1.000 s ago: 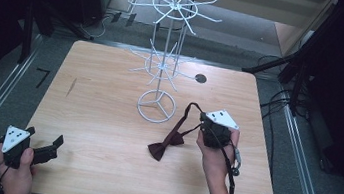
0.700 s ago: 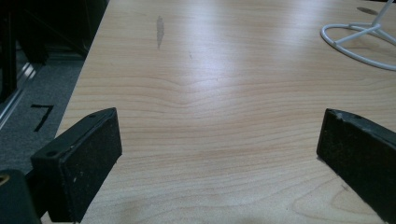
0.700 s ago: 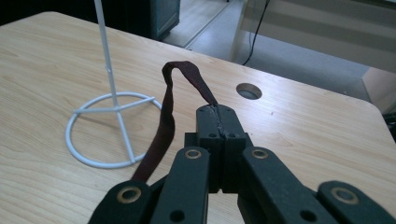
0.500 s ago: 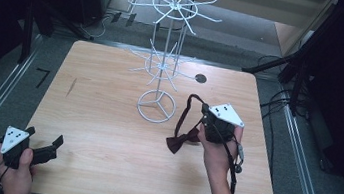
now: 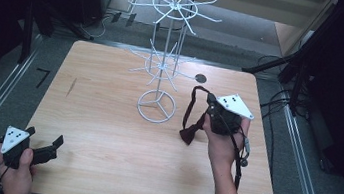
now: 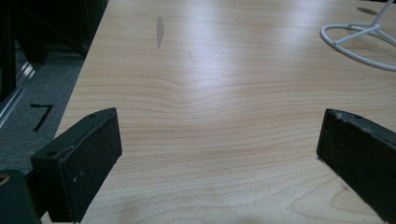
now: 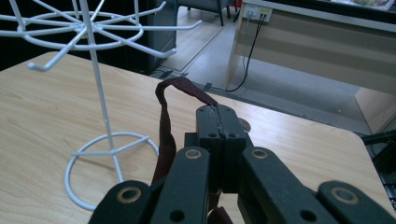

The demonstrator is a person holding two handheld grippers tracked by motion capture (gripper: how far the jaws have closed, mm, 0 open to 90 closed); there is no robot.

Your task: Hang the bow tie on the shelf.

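Maroon fabric bow tie (image 5: pixel 190 129) strap pinched in right claw (image 7: pixel 218 116); left claw (image 6: pixel 219 149) spread wide over wood table (image 5: pixel 106 118).

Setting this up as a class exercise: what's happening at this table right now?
A person works with a gripper in each hand. The right gripper is shut on the strap of a dark red bow tie, holding it up beside the white wire rack so that the bow hangs just above the table. The left gripper rests open near the table's front left corner, holding nothing.
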